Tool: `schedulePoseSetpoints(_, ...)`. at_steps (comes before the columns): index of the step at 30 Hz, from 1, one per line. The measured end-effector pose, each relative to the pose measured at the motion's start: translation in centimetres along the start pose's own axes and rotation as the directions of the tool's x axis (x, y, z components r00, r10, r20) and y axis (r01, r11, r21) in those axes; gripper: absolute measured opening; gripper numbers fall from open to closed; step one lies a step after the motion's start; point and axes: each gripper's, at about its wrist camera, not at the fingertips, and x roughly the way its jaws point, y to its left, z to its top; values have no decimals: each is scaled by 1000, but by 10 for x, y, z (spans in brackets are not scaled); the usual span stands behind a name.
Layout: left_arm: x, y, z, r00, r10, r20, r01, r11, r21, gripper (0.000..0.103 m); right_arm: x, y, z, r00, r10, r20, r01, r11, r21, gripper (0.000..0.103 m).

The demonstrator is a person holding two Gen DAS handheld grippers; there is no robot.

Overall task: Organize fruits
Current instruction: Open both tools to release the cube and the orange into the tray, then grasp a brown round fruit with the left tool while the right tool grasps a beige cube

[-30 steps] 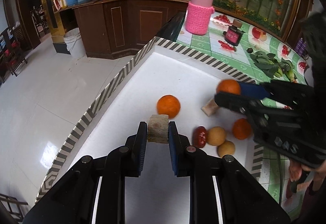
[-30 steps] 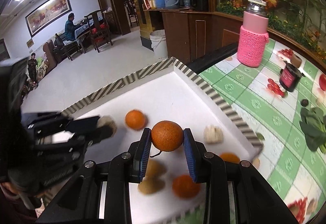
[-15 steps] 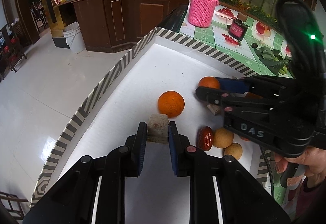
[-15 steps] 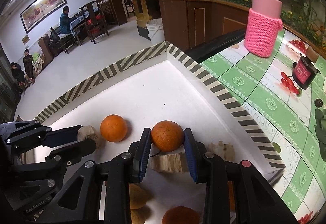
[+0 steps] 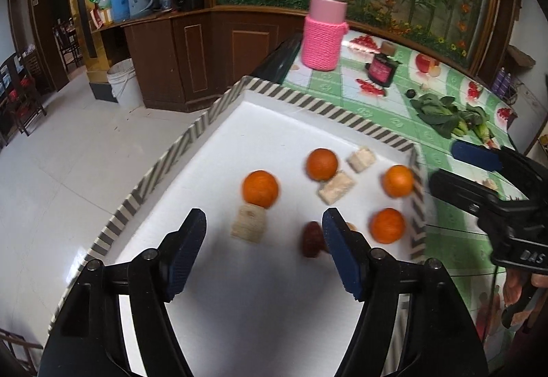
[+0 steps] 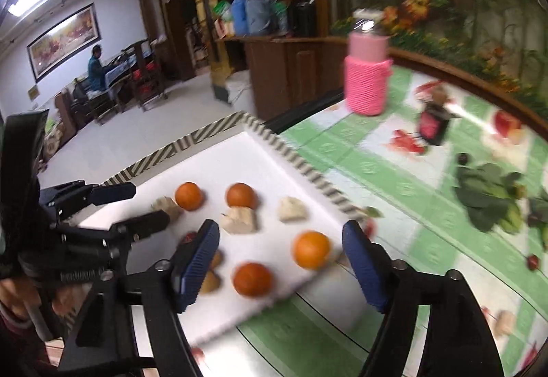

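A white tray with a striped rim (image 5: 178,154) holds several oranges (image 5: 260,188), pale cut chunks (image 5: 249,222) and a dark red fruit (image 5: 311,239). My left gripper (image 5: 263,240) is open and empty above the tray's near part; the chunk lies just beyond its fingers. My right gripper (image 6: 279,248) is open and empty above the tray's near right corner; it also shows in the left wrist view (image 5: 472,171). An orange (image 6: 241,195) sits by a chunk (image 6: 239,221) on the tray (image 6: 287,154). The left gripper shows at the left of the right wrist view (image 6: 137,205).
The tray lies on a green checked tablecloth (image 5: 394,102). A pink knitted bottle (image 5: 323,31), a dark red jar (image 5: 381,70) and leafy greens (image 5: 445,116) stand beyond it. The floor drops off at the tray's left.
Both grippers have opened and pulled back. The left let go of the pale chunk, the right let go of the orange; both now lie on the tray.
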Motion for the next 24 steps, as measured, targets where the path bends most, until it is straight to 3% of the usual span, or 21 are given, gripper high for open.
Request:
schedulePoseSetpoints(6, -14, -30, -4, 998, -66, 25, 65, 997, 38, 70, -44, -23, -33, 998, -53, 34, 52, 998, 22, 77)
schedulePoseSetpoints(10, -22, -56, -7, 994, -104, 34, 101, 992, 78, 70, -68, -47, -62, 989, -148, 30, 146, 988, 55, 84)
schedulePoseSetpoints(18, -19, -118, -13, 980, -200, -19, 200, 967, 159, 70, -106, -133, -116, 977, -212, 0, 201, 930, 307, 84)
schedulePoseSetpoints(21, -16, -139, -15, 973, -226, -39, 229, 956, 183, 70, -115, -150, -126, 964, -265, -11, 255, 911, 324, 84)
schedulePoseSetpoints(24, -11, -163, -17, 968, -242, -61, 249, 945, 213, 73, -116, -164, -133, 963, -267, -45, 266, 905, 333, 84)
